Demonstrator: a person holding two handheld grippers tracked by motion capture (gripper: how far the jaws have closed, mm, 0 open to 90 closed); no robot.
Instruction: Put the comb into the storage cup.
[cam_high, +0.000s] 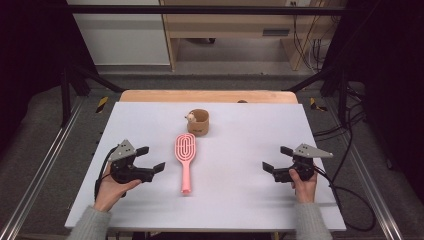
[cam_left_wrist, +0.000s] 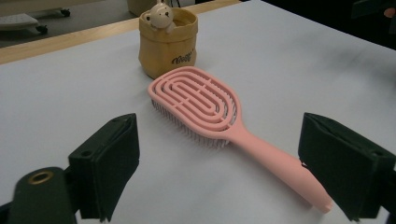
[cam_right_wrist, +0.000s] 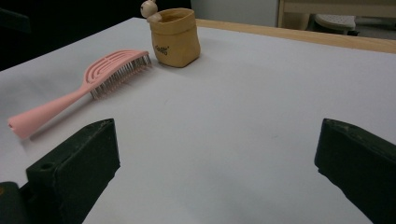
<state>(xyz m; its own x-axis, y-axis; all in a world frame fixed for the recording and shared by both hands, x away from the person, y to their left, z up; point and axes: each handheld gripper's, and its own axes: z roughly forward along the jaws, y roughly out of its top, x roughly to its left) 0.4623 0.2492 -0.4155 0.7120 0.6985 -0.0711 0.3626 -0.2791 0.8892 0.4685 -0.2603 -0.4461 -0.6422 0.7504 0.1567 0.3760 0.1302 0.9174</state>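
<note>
The 2 jaws of the left gripper (cam_high: 151, 158) are being held wide apart with nothing between the pads; in the left gripper view the pink brush (cam_left_wrist: 219, 125) is lying beyond and between them, untouched. The right gripper (cam_high: 275, 158) is likewise being held wide open and empty, well apart from the brush, near the right edge of the tabletop (cam_high: 240, 200).

The step in hand is judged to be the approach for a pick-up: the left gripper is being aimed at the brush, just beside its handle, while the right is being kept idle. For the next move, the left jaws would need to be brought forward and lowered so that the narrow handle is straddled, then closed on it; a grip on the handle rather than the head is likely to be steadier.

The brush is lying flat near the middle of the tabletop, bristles down, its slotted oval head pointing toward the far edge and its handle toward the near edge. Just beyond the head, close to it, a small tan pouch (cam_high: 198, 122) with a little bear figure on its rim is standing upright.
</note>
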